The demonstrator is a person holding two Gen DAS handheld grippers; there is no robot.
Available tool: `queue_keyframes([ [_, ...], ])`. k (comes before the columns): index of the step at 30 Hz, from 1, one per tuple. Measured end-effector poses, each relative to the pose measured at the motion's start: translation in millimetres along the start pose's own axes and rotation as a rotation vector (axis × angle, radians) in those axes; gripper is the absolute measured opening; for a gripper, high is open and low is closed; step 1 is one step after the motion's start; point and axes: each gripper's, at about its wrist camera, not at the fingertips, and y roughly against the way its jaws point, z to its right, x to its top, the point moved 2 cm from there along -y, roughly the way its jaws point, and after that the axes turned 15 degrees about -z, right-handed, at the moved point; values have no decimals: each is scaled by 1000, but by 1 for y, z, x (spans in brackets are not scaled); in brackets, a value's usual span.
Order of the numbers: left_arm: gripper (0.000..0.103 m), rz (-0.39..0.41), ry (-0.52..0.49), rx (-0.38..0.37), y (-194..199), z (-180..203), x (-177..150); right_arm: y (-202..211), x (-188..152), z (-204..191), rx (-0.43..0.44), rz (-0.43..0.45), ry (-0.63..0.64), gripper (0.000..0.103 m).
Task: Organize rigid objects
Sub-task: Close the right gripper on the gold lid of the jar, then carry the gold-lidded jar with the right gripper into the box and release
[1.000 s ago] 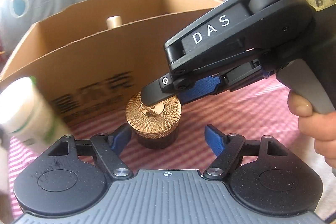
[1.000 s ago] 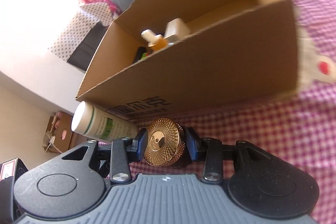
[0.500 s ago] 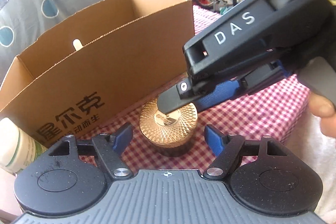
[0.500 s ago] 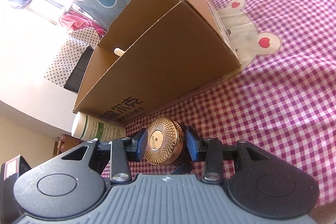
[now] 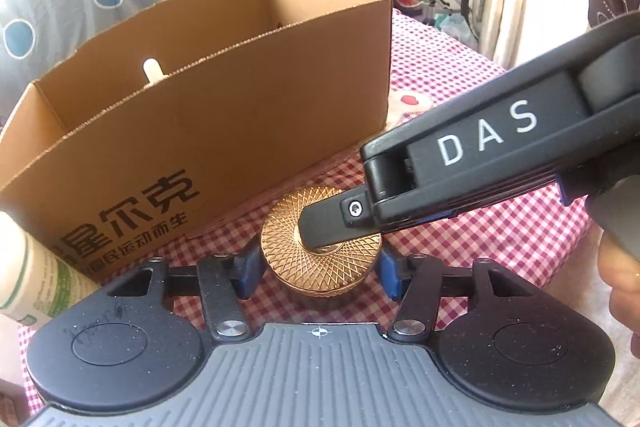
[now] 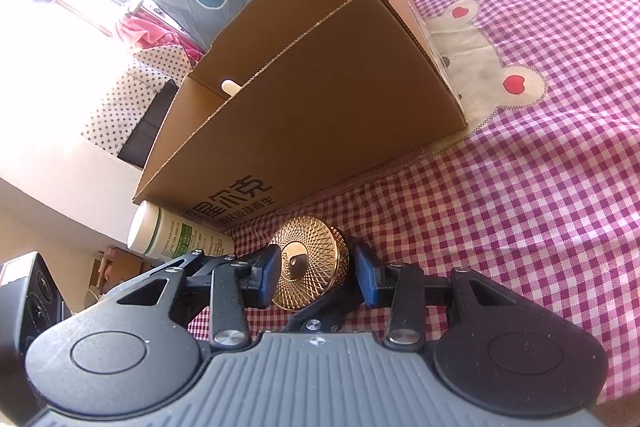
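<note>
A white bottle [image 5: 24,267] with a green label lies at far left, against the cardboard box [image 5: 224,131]. In front of the box, on the pink checked cloth [image 6: 540,187], sits the gold jar [image 5: 320,247]: round, squat, with a shiny lid engraved in a fine lattice. The left gripper [image 5: 316,273] is closing its jaws around the jar. The right gripper [image 6: 316,277] has its jaws clenched on the lid's sides. Likely risks: two grips at once could twist or tip the jar, and the polished metal could slip out before it clears the box wall.
</note>
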Motion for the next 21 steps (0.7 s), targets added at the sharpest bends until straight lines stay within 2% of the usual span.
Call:
queue_keyframes([
  [6, 56, 57, 14, 38, 34, 1, -1, 17, -5, -19, 0, 42, 49, 44],
  [12, 56, 178, 23, 101, 85, -1, 28, 61, 11, -65, -23, 138, 197, 44],
  [17, 56, 202, 82, 96, 104, -19, 79, 86, 53, -100, -83, 195, 323, 44],
  [21, 56, 158, 137, 62, 89, -40, 123, 86, 105, -109, -114, 169, 355, 44],
])
